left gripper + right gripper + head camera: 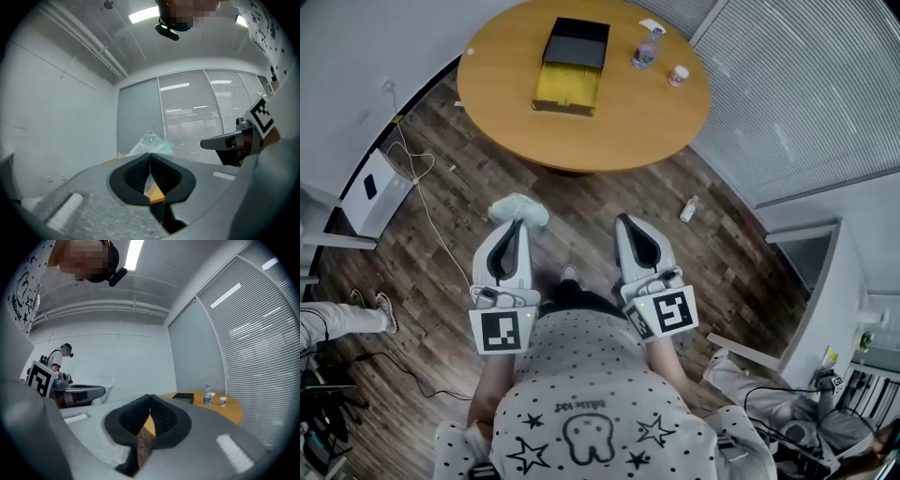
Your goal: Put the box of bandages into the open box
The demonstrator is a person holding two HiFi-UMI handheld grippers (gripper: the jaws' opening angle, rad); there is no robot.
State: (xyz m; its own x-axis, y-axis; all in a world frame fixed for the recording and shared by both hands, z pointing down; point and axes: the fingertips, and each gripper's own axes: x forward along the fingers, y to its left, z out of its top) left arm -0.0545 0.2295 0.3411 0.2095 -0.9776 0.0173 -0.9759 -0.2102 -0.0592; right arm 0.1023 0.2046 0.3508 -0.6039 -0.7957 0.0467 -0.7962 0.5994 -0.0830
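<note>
An open box (568, 66), with a black lid and a yellow inside, lies on the round wooden table (666, 122) ahead; the right gripper view shows the box (183, 398) too. My left gripper (517, 221) is shut on a pale greenish, clear-wrapped bandage pack (519, 208), over the floor short of the table. In the left gripper view the pack (152, 143) sticks out past the closed left gripper (150, 155). My right gripper (623, 221) hangs beside it, level with it, and the right gripper (150, 398) has its jaws together with nothing between them.
A small bottle (645, 51) and a white cup (678, 75) stand on the table's right side. On the wood floor are a white device (369, 191) with a cable (431, 225) and a small bottle (689, 209). Blinds (806, 103) line the right. Other people stand at both lower corners.
</note>
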